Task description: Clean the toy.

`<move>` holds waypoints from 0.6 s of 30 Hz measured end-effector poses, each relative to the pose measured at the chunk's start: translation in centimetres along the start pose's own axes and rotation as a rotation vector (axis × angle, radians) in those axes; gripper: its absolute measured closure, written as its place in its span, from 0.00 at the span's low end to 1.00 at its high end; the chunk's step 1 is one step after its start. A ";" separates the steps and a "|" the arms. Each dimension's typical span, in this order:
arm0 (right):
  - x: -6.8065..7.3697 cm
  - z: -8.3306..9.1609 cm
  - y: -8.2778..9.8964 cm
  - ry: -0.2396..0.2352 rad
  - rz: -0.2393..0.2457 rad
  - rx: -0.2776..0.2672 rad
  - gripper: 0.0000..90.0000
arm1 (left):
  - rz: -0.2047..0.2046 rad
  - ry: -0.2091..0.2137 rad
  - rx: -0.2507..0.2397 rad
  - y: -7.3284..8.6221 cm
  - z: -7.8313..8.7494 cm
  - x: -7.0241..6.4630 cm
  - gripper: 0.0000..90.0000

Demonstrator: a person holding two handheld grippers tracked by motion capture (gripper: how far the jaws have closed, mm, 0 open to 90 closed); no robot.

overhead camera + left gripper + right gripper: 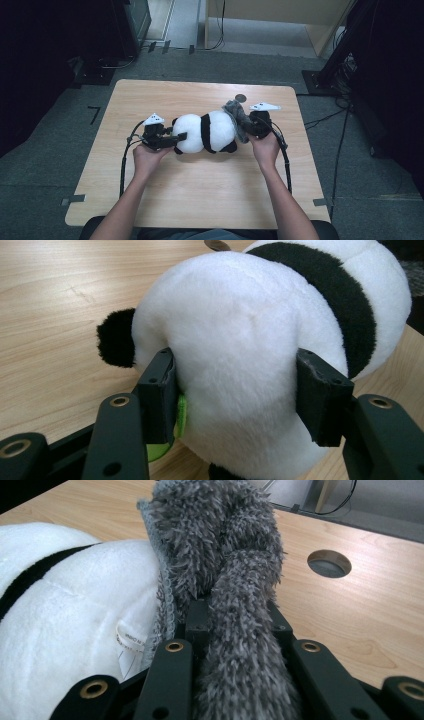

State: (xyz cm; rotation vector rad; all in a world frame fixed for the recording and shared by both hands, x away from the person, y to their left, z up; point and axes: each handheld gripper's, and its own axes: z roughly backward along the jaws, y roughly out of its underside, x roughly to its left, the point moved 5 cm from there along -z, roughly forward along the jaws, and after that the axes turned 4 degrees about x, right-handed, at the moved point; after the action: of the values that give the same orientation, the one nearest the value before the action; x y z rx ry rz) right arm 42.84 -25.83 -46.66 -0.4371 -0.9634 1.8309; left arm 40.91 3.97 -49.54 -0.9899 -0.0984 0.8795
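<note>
My left gripper [176, 139] sits left of centre in the high view, and in the left gripper view its jaws stand partly apart with both pads pressed into the white rear of the plush panda [250, 365], one pad on each flank, so I have the toy clamped there; a bit of green [181, 415] shows squeezed beside the left-hand pad, and I cannot tell what it is. My right gripper [252, 126] sits right of centre in the high view, and in the right gripper view its jaws are drawn nearly together on a shaggy grey cloth [235, 630], which fills the gap between them and rises in a bunched fold toward the top of the frame. That cloth lies against the panda's other end, draped over its upper right side in the high view. The panda lies on its side in the middle of the wooden table [200, 200], its long axis running left to right across the frame between my two tools, white rump toward the left gripper, black band around the middle. A small white sewn-in label [131, 645] shows at lower left in the right gripper view, with tiny print too small for me to read. A round hole [329, 563] in the tabletop lies at upper right of that view, just beyond the cloth.
</note>
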 end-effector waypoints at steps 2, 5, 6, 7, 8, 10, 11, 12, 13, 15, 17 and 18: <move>-0.1 -0.1 0.3 -0.006 -0.017 0.000 0.81 | 0.000 0.000 0.000 0.0 0.0 0.0 0.46; -0.4 -0.3 1.1 -0.005 -0.046 0.028 0.81 | 0.001 0.000 0.001 0.0 0.0 0.0 0.46; -0.4 -0.4 1.3 -0.004 -0.055 0.034 0.82 | 0.001 0.001 0.001 0.0 0.0 0.0 0.46; -0.4 -0.6 1.6 -0.005 -0.062 0.035 0.82 | 0.002 0.001 0.001 0.0 0.0 0.0 0.46; -0.4 -0.7 1.9 -0.005 -0.067 0.036 0.82 | 0.002 0.001 0.001 0.0 0.0 0.0 0.46; -0.4 -1.0 2.3 -0.006 -0.073 0.045 0.82 | 0.004 0.000 0.000 0.0 0.0 0.0 0.46; -0.4 -1.2 2.5 -0.005 -0.077 0.055 0.82 | 0.005 0.000 0.000 0.0 0.0 0.0 0.46; -0.3 -1.5 2.7 -0.004 -0.079 0.069 0.82 | 0.005 0.001 0.000 0.0 0.0 0.1 0.46; -0.3 -1.7 2.9 -0.001 -0.077 0.083 0.82 | 0.006 0.001 0.000 0.0 0.0 0.1 0.46; -0.2 -2.2 3.3 0.003 -0.070 0.106 0.82 | 0.008 0.002 -0.001 0.0 0.0 0.1 0.46; -0.1 -2.7 3.7 0.008 -0.060 0.130 0.82 | 0.008 0.003 -0.002 0.0 0.0 0.1 0.46; 0.0 -2.9 3.8 0.008 -0.060 0.140 0.82 | 0.008 0.003 -0.002 0.0 0.0 0.1 0.46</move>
State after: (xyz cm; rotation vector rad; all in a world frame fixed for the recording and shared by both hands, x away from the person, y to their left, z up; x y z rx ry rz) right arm 42.45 -25.41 -51.42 -0.3262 -0.8278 1.8275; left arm 41.01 4.03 -49.58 -0.9935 -0.0929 0.8852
